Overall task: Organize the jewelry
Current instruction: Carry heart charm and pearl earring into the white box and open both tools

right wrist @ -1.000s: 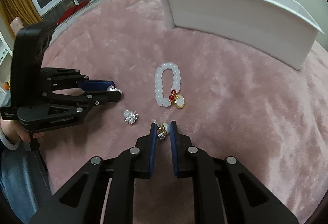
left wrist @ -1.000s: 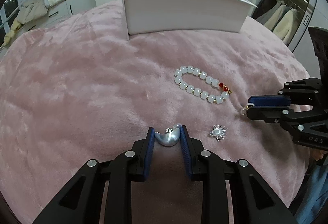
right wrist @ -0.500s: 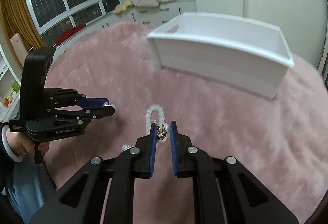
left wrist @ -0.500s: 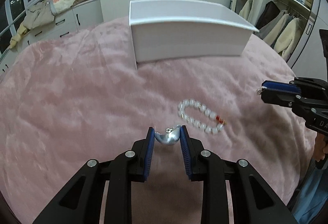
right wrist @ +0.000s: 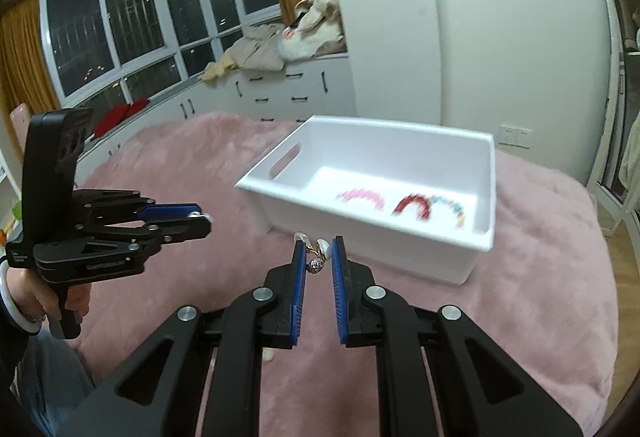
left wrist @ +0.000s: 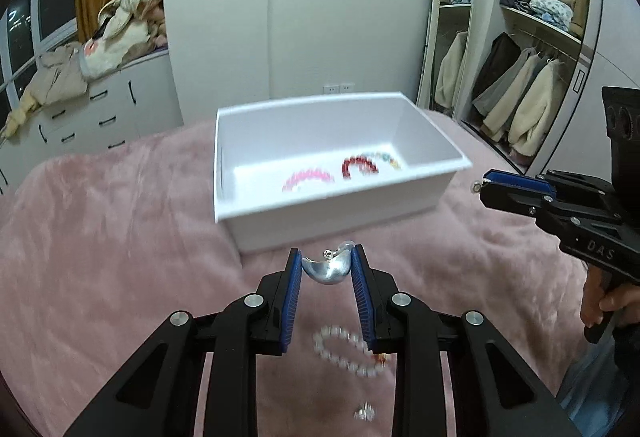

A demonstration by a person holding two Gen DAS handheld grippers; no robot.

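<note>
Below left gripper (left wrist: 327, 264) only — white bracelet (left wrist: 349, 351)

A plush, matt pink blanket (left wrist: 120, 257) is seen under a smooth white plastic box (left wrist: 436, 197). A polished, glossy metal piece (left wrist: 328, 269) is pinched between ribbed blue pads (left wrist: 294, 289) of the matt black plastic left gripper (left wrist: 327, 271). Glossy pale beads (left wrist: 348, 353) are seen near.
</note>
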